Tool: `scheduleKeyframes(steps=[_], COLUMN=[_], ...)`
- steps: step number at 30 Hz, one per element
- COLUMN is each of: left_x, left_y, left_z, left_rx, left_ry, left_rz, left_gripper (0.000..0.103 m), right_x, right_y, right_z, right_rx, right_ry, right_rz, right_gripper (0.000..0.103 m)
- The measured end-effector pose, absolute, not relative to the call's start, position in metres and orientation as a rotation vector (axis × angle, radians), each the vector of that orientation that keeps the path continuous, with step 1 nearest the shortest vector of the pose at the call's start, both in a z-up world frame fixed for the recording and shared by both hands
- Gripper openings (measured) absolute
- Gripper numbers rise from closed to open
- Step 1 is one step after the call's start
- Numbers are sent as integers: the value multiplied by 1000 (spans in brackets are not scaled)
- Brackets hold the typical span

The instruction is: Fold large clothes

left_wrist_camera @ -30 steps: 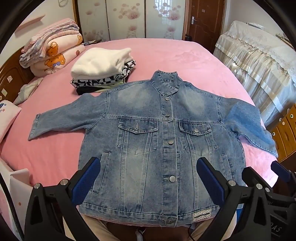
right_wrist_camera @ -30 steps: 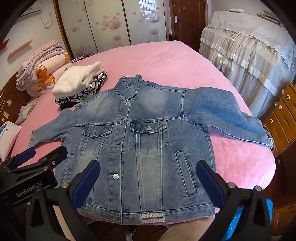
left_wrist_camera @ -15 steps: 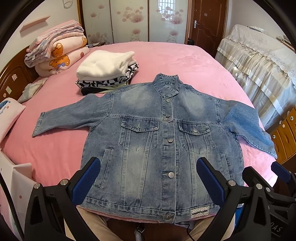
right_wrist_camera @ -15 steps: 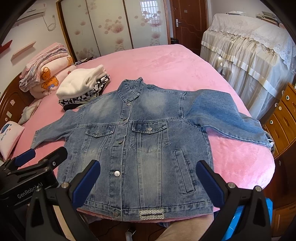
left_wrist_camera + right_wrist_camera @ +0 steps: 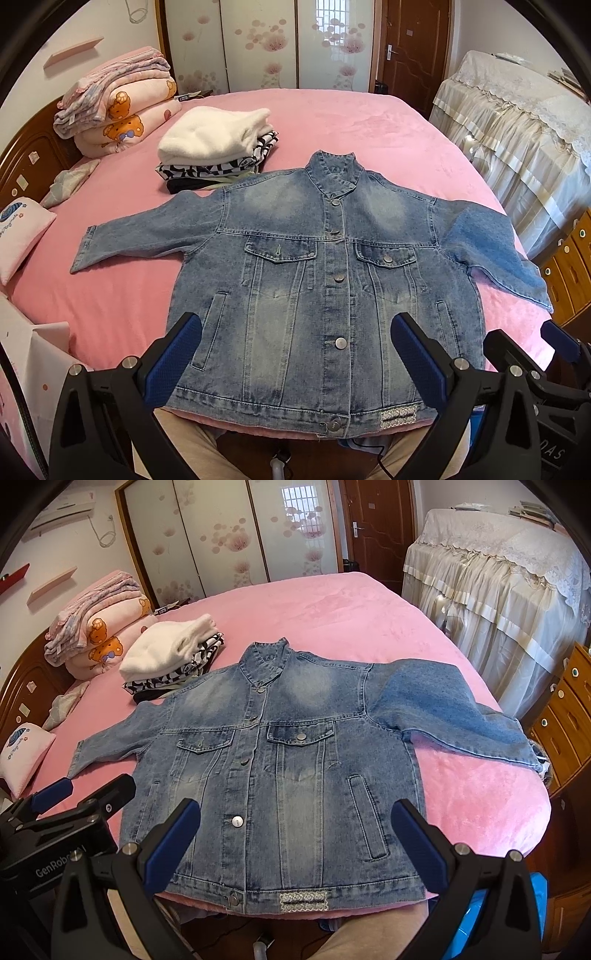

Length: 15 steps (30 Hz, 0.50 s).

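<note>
A blue denim jacket [image 5: 325, 280] lies flat, front up and buttoned, on the pink bed [image 5: 351, 122], both sleeves spread out sideways; it also shows in the right wrist view [image 5: 288, 768]. Its hem sits at the bed's near edge. My left gripper [image 5: 295, 350] is open and empty, held above the hem. My right gripper [image 5: 295, 834] is open and empty, also above the hem. The left gripper shows in the right wrist view [image 5: 81, 794] at the left, and the right gripper [image 5: 528, 339] shows at the right in the left wrist view.
A stack of folded clothes [image 5: 218, 147] topped by a white one lies behind the jacket's left shoulder. Folded quilts [image 5: 118, 103] and a small pillow [image 5: 22, 232] sit at the left. A lace-covered piece of furniture [image 5: 498, 590] and wooden drawers [image 5: 565, 716] stand at the right.
Both grippers have pulled back and risen a little, so the jacket sits slightly farther away in both views. The jacket itself has not moved.
</note>
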<state>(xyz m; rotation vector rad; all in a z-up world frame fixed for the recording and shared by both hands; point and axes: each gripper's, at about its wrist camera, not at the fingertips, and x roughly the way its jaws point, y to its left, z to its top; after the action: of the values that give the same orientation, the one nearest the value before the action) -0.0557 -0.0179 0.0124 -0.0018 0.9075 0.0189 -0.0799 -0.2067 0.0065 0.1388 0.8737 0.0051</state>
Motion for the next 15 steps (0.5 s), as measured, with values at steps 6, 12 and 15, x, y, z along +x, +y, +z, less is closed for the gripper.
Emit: scheduleKeyframes(steps=[6, 12, 15], left_x=[-58, -63, -63], left_y=[-19, -18, -18], left_z=[14, 15, 15], left_rx=[-1, -4, -3], left_ry=[907, 907, 907], left_rz=[22, 26, 25], left_gripper=[101, 101, 101], right_x=[-84, -87, -87], right_y=[-207, -207, -206], right_z=[8, 9, 9], right_rx=[140, 139, 139], right_ry=[870, 865, 864], right_rz=[11, 17, 17], right_gripper=[103, 103, 103])
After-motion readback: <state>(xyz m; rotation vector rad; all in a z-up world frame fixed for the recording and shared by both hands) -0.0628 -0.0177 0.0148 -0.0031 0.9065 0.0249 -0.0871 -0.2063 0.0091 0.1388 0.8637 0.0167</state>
